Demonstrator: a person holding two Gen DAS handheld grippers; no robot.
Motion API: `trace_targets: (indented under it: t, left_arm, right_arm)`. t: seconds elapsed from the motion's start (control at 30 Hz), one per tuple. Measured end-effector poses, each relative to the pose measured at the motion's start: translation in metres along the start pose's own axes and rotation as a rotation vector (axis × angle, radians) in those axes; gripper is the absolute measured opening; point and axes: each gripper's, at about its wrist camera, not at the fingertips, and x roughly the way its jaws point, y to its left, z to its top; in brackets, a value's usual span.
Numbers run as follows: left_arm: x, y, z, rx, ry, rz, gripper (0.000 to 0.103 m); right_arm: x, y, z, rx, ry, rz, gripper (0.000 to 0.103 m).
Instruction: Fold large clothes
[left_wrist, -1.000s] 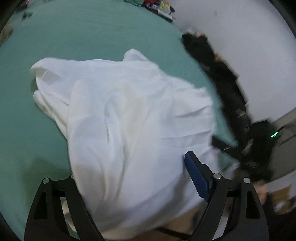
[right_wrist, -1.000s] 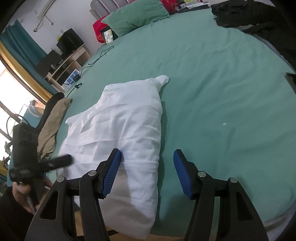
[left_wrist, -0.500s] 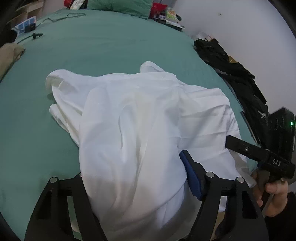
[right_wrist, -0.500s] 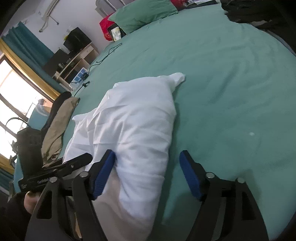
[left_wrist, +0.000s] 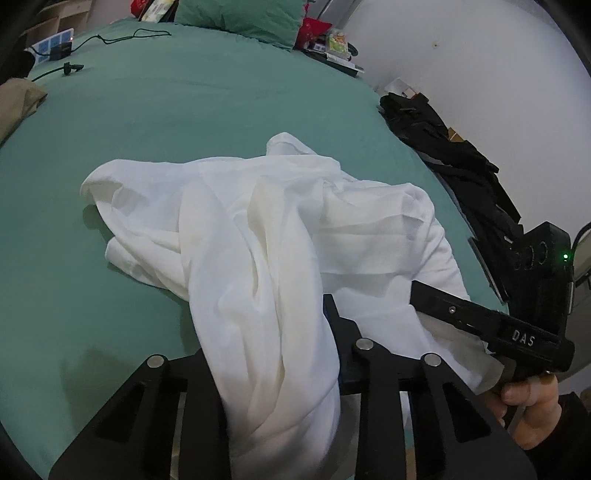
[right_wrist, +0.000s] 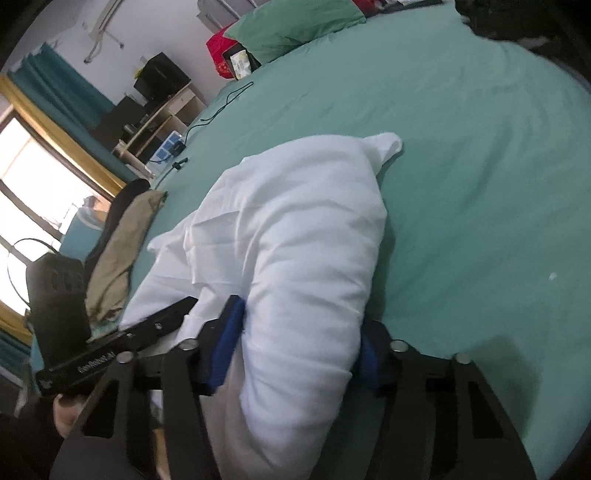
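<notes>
A large white garment (left_wrist: 258, 221) lies crumpled on the green bed sheet (left_wrist: 184, 110), near the bed's front edge. My left gripper (left_wrist: 269, 332) has a thick bunch of this cloth between its fingers; its jaws are closing and pinch the bunch, which hides the left finger. In the right wrist view the garment (right_wrist: 295, 229) rises in a rounded fold. My right gripper (right_wrist: 299, 343) is closing on the near end of that fold, with both blue pads (right_wrist: 229, 343) pressed into the cloth. Each view shows the other gripper's black body (left_wrist: 517, 295) beside the cloth, with a hand on it.
Black clothes (left_wrist: 443, 155) are heaped along the bed's right edge. A tan garment (right_wrist: 118, 251) and a dark one lie at the left edge. At the bed's head are a green pillow (right_wrist: 295, 26), a black cable (left_wrist: 110, 37) and red items. Shelves and a window (right_wrist: 37, 184) stand beyond.
Both grippers' jaws have narrowed from wide apart onto the white cloth. The right gripper has come in over the near end of the fold. The cloth has bunched up between the left fingers.
</notes>
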Motion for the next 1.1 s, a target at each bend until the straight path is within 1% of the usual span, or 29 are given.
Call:
trace_targets:
  t: [0.07,0.1,0.17,0.3,0.4,0.63,0.77,1.1]
  left_arm:
    - [-0.003,-0.003,0.000,0.008,-0.007,0.003,0.026]
    - [-0.005,-0.005,0.000,0.011,-0.011,0.003,0.025]
    - [-0.010,-0.009,0.001,0.020,-0.024,-0.002,0.024]
    - [-0.022,-0.019,0.003,0.048,-0.049,0.002,0.023]
    - [-0.035,-0.024,0.006,0.061,-0.074,-0.007,0.023]
    - [-0.073,-0.034,0.017,0.083,-0.147,-0.028,0.023]
    - [-0.091,-0.039,0.025,0.088,-0.183,-0.039,0.023]
    - [-0.140,-0.044,0.046,0.120,-0.269,-0.042,0.023]
  right_arm:
    - [-0.002,-0.001,-0.001,0.013,0.002,0.045,0.033]
    - [-0.003,0.001,0.000,0.008,0.003,0.045,0.031]
    - [-0.007,0.010,0.000,-0.026,0.000,0.028,0.029]
    - [-0.020,0.031,-0.001,-0.101,-0.037,-0.015,0.024]
    - [-0.032,0.044,-0.002,-0.137,-0.069,-0.037,0.024]
    - [-0.062,0.073,0.003,-0.175,-0.146,-0.050,0.024]
    - [-0.078,0.095,0.009,-0.218,-0.189,-0.065,0.024]
    - [-0.101,0.143,0.019,-0.302,-0.278,-0.067,0.023]
